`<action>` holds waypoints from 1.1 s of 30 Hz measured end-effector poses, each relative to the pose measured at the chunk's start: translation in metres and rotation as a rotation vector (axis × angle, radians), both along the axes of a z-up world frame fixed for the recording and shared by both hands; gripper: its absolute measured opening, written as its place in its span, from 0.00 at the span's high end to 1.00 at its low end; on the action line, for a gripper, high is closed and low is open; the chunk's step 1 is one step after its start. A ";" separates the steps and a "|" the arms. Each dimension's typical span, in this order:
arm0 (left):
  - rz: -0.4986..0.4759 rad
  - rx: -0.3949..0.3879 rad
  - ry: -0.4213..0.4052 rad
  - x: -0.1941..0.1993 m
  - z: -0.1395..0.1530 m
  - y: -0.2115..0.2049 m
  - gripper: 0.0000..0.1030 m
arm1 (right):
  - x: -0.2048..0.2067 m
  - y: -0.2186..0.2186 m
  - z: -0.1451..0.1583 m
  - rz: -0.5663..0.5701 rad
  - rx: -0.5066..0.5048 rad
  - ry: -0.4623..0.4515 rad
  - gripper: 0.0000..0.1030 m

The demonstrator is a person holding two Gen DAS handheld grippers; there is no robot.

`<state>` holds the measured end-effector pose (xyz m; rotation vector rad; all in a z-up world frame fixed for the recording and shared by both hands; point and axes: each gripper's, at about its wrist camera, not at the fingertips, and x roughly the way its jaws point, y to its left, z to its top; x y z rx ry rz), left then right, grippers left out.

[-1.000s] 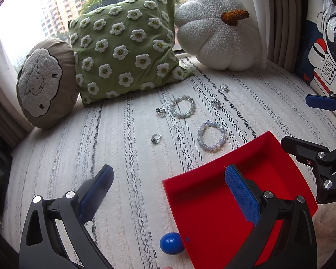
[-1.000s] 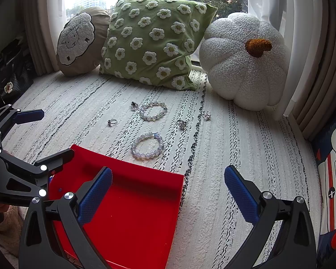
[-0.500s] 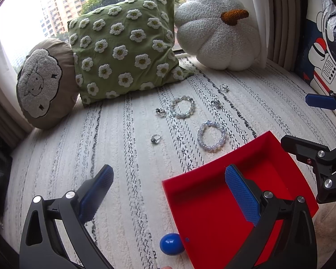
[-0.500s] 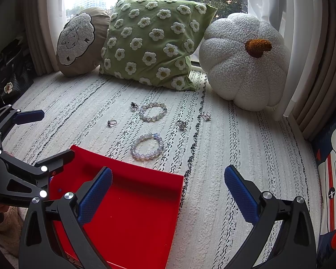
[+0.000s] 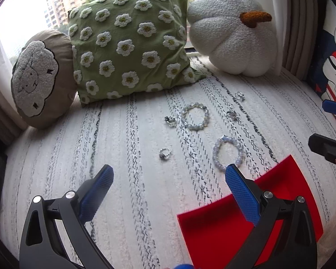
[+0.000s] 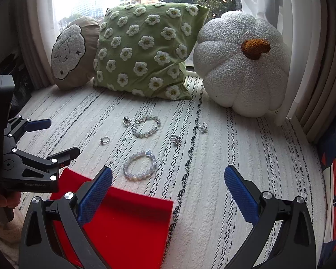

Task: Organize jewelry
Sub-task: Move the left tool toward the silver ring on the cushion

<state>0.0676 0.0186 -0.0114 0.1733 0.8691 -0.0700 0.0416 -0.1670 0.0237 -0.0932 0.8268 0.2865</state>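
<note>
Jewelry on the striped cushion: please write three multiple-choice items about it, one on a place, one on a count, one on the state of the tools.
1. Where does the nearer bead bracelet lie?
A. in the red tray
B. on the cushion just beyond the red tray
C. on the green pillow

2. How many bead bracelets are there?
A. one
B. two
C. four

3. How are the left tool and right tool?
A. both open, holding nothing
B. left shut on a ring
C. both shut

Answers: 1 B, it rests on the cushion near the tray's far edge. 2 B, the nearer one plus the farther bracelet. 3 A, wide gaps show between the blue pads.
</note>
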 end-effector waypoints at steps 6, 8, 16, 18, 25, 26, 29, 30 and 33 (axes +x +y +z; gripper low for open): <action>0.063 -0.009 0.030 0.054 -0.018 0.018 0.07 | 0.059 -0.013 -0.019 -0.027 0.005 0.046 0.04; 0.080 -0.012 0.043 0.069 -0.027 0.024 0.07 | 0.079 -0.018 -0.027 -0.043 -0.004 0.043 0.04; 0.096 -0.002 0.086 0.097 -0.057 0.033 0.07 | 0.138 -0.020 -0.052 -0.025 -0.010 0.063 0.04; 0.100 -0.011 0.106 0.097 -0.063 0.035 0.07 | 0.149 -0.015 -0.058 -0.008 -0.039 0.064 0.04; 0.083 -0.015 0.137 0.096 -0.074 0.033 0.07 | 0.184 -0.013 -0.082 -0.021 -0.047 0.135 0.05; 0.080 -0.013 0.139 0.095 -0.075 0.032 0.07 | 0.188 -0.013 -0.086 -0.021 -0.053 0.145 0.05; 0.077 -0.013 0.146 0.094 -0.079 0.030 0.07 | 0.196 -0.012 -0.096 -0.035 -0.076 0.157 0.06; 0.077 -0.010 0.147 0.094 -0.080 0.030 0.07 | 0.197 -0.013 -0.098 -0.039 -0.075 0.155 0.06; 0.074 -0.003 0.155 0.093 -0.085 0.028 0.07 | 0.200 -0.015 -0.102 -0.045 -0.064 0.160 0.07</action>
